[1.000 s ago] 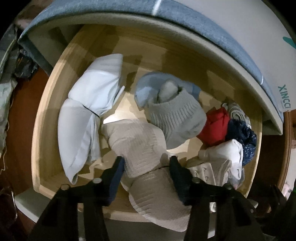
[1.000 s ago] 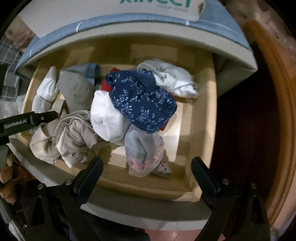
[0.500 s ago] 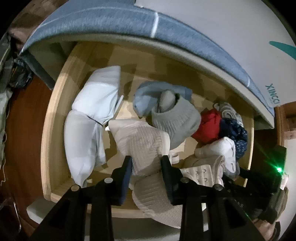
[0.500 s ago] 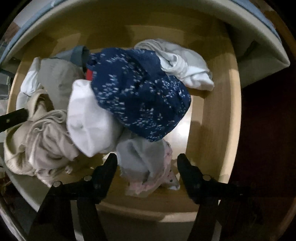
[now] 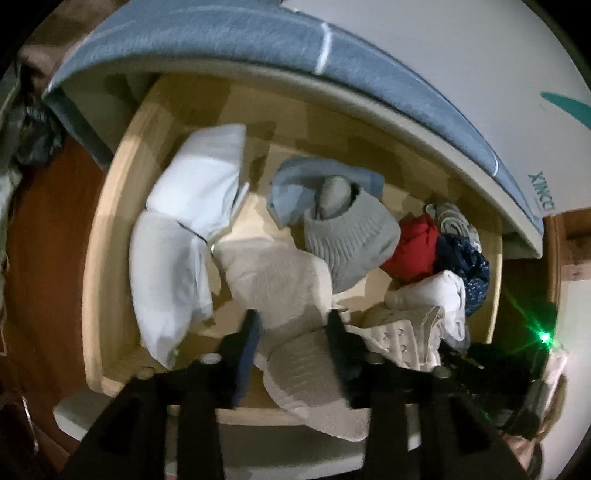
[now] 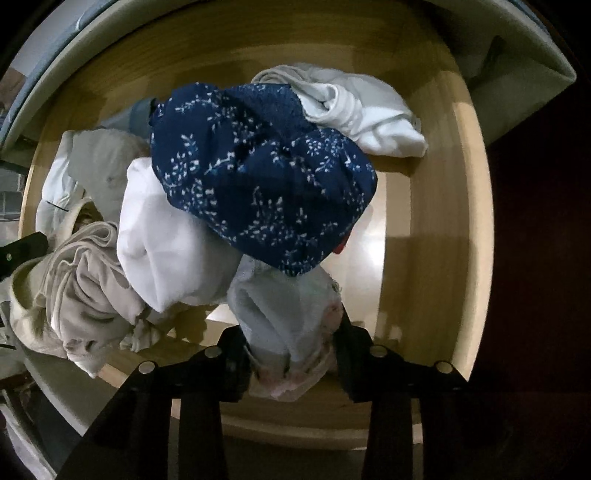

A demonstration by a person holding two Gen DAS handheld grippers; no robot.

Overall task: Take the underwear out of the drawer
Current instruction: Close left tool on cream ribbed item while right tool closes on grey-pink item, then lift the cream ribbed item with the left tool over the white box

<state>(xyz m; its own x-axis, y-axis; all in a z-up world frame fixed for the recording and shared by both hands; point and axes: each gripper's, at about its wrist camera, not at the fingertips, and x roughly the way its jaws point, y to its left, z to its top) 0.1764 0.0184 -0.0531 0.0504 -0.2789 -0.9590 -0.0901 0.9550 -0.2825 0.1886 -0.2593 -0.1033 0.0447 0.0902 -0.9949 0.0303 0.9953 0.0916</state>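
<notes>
2 grippers pinch cloth in the drawer: left fingers squeeze beige underwear, right fingers clamp pale underwear beneath navy floral fabric.

Wooden drawer, heaped underwear

A mattress with a blue-grey knitted border is arching across the top of the left wrist view, from ten o'clock round to three o'clock, its white face carrying teal lettering. Under it a pale bed frame edge is curving. Reddish-brown wooden floor is showing at nine o'clock. A green light is glaring at four o'clock. Dim lighting is leaving the right wrist view's three o'clock side dark.
</notes>
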